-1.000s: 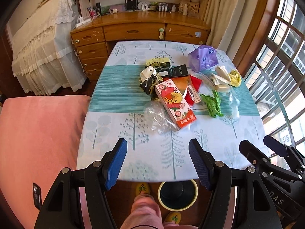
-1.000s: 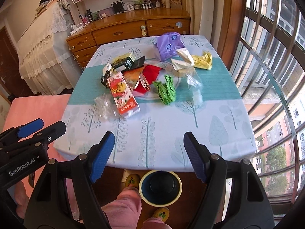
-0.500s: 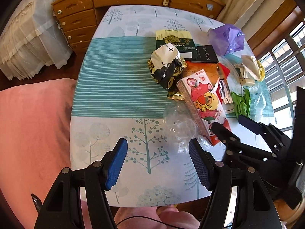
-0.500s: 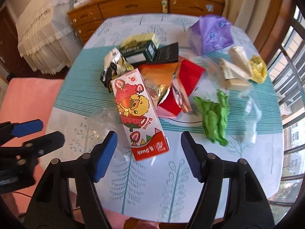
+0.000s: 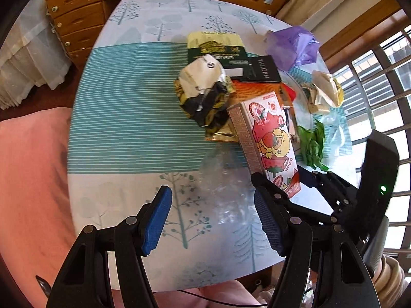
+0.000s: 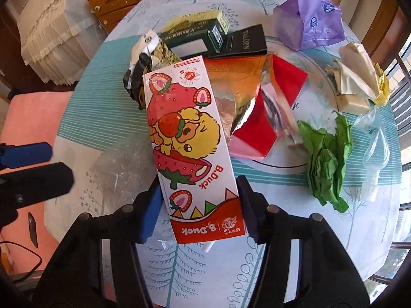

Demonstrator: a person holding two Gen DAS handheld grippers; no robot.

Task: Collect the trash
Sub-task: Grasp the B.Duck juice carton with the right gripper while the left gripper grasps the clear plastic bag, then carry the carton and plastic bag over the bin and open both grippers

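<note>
R gripper [image 6: 199, 205] closing round the carton [image 6: 188, 138], frame centre, pads look on its near end. Light, stiff card, crushable: hold the sides. L gripper [image 5: 210, 220] open, empty, over clear wrap [image 5: 221, 177].

Wooden dresser [image 5: 159, 7] — barred window [image 5: 385, 82], perhaps sunlit

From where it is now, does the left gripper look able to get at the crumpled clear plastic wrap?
Probably yes: the left gripper stands open right before the clear plastic wrap, nothing between; only the right gripper crowds alongside.
</note>
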